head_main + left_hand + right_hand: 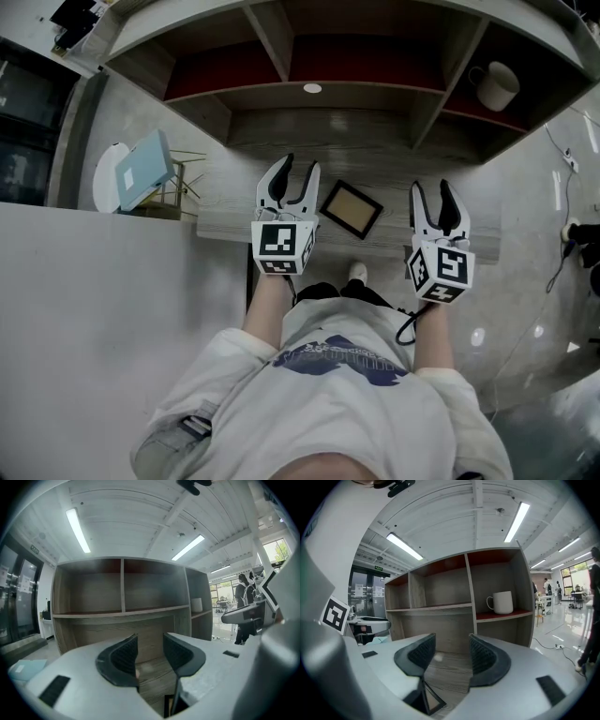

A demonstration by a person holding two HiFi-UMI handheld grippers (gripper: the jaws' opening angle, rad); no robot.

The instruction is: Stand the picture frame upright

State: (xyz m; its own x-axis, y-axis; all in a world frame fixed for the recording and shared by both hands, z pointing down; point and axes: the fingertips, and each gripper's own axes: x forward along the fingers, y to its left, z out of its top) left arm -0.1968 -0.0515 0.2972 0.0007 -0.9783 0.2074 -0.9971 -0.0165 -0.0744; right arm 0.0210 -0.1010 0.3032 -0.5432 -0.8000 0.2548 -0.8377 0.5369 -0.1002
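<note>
Both grippers are empty. Left gripper (300,171): jaws apart, only bare desk (234,225) between them in its own view. Right gripper (431,192): jaws wide apart, nothing between them either. The frame (352,209) lies flat on the desk, turned cornerwise, in the gap between the two grippers: just right of the left one, a little further left of the right one. Each gripper view catches only a corner of it, low and inboard of the jaws (426,700). A mug (495,86) sits on a shelf ahead and to the right of the right gripper, well clear. No lift has begun. Likely risks: a flat frame gives the jaws no edge to bite, so a shallow pinch may just skid it along the wood, or off the near edge, which looks close. If only one corner is caught, it may swing and drop. I cannot see a back prop; without one opened, the frame probably topples once released.
</note>
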